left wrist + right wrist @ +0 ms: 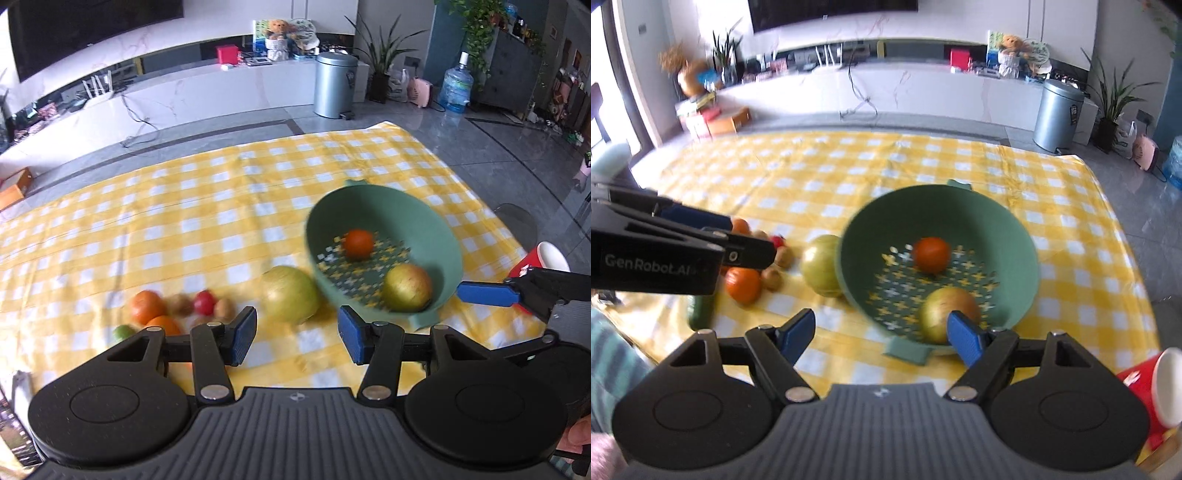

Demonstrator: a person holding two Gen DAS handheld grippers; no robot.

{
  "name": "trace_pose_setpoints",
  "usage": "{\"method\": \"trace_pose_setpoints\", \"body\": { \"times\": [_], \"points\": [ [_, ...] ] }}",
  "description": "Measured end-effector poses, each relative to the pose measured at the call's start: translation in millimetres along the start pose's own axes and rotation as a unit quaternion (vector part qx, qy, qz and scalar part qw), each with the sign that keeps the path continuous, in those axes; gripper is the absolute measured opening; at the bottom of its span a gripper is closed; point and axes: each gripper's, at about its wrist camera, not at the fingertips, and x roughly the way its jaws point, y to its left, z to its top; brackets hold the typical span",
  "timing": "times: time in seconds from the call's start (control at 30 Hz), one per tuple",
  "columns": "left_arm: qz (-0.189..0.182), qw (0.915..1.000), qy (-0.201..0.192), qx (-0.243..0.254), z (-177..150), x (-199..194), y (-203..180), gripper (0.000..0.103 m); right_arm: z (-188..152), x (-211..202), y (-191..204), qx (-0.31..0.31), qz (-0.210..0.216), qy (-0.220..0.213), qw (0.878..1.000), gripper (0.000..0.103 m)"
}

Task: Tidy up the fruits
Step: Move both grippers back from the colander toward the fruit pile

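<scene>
On the yellow checked tablecloth (pixel 221 206), left to right: one small green lime (pixel 123 332), two round oranges (pixel 147 306), two brown kiwis (pixel 224 308), one red tomato (pixel 205 302), one large yellow-green pomelo (pixel 290 294). The green perforated plastic colander (pixel 369 210) holds one orange tomato (pixel 358 243) and one yellow-red apple (pixel 406 287). Left gripper (pixel 297 334) and right gripper (pixel 881 334) both hang spread apart, gripping nothing.
</scene>
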Motion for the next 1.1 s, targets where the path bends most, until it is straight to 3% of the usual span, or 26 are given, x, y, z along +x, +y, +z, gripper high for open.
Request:
{"method": "trace_pose_setpoints", "body": {
  "times": [0.17, 0.47, 0.77, 1.1],
  "points": [
    [0.025, 0.9995, -0.018, -0.001, -17.3, -15.6, 22.6, 0.060, -14.8, -12.0, 27.2, 0.024, -0.004, -0.039, 0.999, 0.078],
    [0.027, 0.9981, -0.041, -0.038, -43.9, -21.9, 63.6, 0.060, -27.1, -7.2, 65.6, 0.034, -0.003, -0.075, 0.997, 0.078],
    [0.023, 0.9953, -0.043, -0.084, -52.7, -14.1, 93.0, 0.060, -33.7, 22.3, 86.4, 0.033, 0.004, -0.065, 0.997, 0.078],
    [-0.001, 0.9932, -0.030, -0.112, -51.1, 20.8, 113.1, 0.060, -29.9, 50.6, 94.1, 0.015, -0.008, -0.064, 0.998, 0.063]
  ]
}}
